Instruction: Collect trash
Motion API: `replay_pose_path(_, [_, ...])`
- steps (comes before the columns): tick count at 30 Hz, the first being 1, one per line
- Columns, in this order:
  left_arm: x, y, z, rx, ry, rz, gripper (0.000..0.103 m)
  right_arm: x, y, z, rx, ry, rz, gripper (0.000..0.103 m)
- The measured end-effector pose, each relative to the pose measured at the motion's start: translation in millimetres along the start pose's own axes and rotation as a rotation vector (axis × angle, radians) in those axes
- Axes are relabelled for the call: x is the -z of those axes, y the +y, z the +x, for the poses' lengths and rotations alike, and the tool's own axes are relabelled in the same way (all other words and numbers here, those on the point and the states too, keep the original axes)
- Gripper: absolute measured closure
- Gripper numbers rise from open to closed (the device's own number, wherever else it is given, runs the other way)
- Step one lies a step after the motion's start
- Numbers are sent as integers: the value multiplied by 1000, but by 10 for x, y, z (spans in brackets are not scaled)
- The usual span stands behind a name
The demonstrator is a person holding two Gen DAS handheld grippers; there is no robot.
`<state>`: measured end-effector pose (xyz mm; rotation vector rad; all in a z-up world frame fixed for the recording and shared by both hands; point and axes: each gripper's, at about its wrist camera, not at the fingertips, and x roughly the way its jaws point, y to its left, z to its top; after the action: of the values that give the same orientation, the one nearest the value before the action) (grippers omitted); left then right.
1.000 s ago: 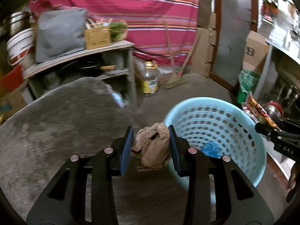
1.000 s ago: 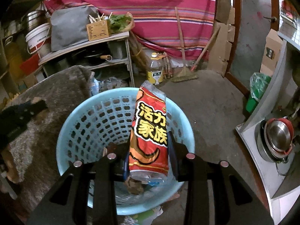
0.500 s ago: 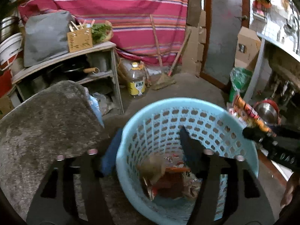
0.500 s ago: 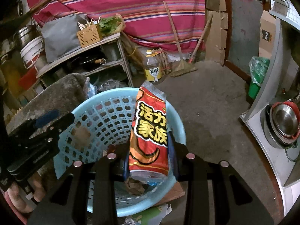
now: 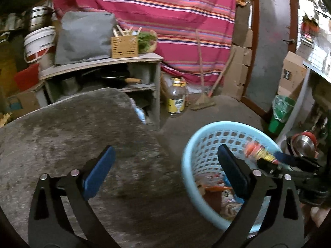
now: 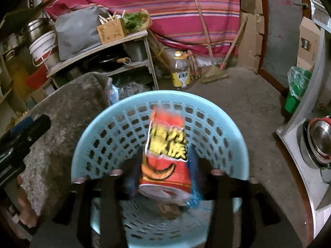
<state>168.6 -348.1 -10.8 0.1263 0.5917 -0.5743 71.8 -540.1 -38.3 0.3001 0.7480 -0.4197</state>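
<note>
Table (image 5: 68, 128) touches basket (image 6: 231, 128); bottle (image 6: 181, 70) stands beyond

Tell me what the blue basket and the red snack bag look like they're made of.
Basket: moulded plastic by the look, pale blue, smooth with a slight sheen; walls pierced by a regular grid of holes.
Snack bag: probably thin glossy plastic film, printed red with yellow characters; motion blur hides finer detail.

In the left wrist view the table (image 5: 68, 136) fills 9 o'clock — the basket (image 5: 187, 159) stands just beside its edge at 4 o'clock. Wrappers (image 5: 219, 194) lie in the basket. Behind the table, at 11 o'clock, is a shelf (image 5: 99, 64); a bottle (image 5: 175, 97) stands at 12 o'clock.
</note>
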Motion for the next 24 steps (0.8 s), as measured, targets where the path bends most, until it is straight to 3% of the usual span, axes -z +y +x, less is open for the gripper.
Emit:
replay_pose_path(3, [30,132,-99,-26,-5,-15,6,40,79,98,71,17,-32,10])
replay_pose_path(9, [94,439,-297,-94,-9,-58,6,20,102,97,95,-6,-25,6])
replay_pose_path(19, [244,960,-779,-175,-58,-172,6,-9,313,-191,11,-94,-32,5])
replay_pose_path(24, [360,1040,-1151,-221,-122,-119,5,147,630,-621,-51,-164,-74,5])
